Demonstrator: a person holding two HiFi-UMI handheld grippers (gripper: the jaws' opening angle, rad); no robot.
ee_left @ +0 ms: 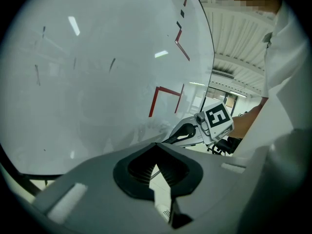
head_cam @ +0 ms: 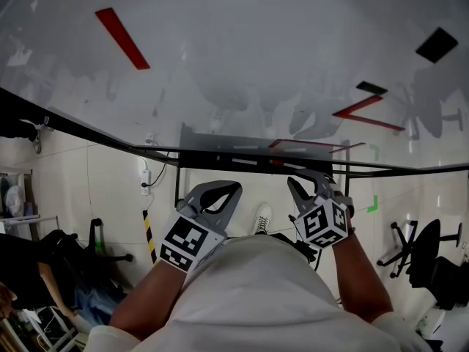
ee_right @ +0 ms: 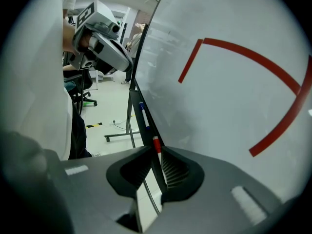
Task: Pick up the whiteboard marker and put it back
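— White gloss of the whiteboard (head_cam: pixel 242 42) fills the head view from 9 to 3 o'clock. Its dark tray (head_cam: pixel 220 160) runs across the middle. Both tools wait just below it, the left gripper (head_cam: pixel 234 187) at 6 o'clock and the right gripper (head_cam: pixel 294 184) toward 4 o'clock.

— Is there room to move?

— Below the tray, yes, there is open floor. An office chair (head_cam: pixel 429 251) stands at 4 o'clock, well apart. Upward, the whiteboard itself is the limit.

— And the left gripper view?

— Its 2 jaws meet at the tips with nothing between them, only a slice of floor behind. The whiteboard curves away at 10 o'clock.

— Then the right gripper view?

— There the 2 jaws are closed narrowly on the whiteboard marker (ee_right: pixel 156 145). Its red cap points out past the tips toward 12 o'clock, right at the tray edge. 1 blue-capped marker (ee_right: pixel 141 109) lies further along the tray, at 11 o'clock.

— What could go wrong?

— I think the tray is narrow, so a release off its line could let the whiteboard marker roll over the lip to the floor. A push forward may knock the cap on the whiteboard or nudge the blue-capped marker. Whether the whiteboard marker already rests on the tray, I cannot tell.
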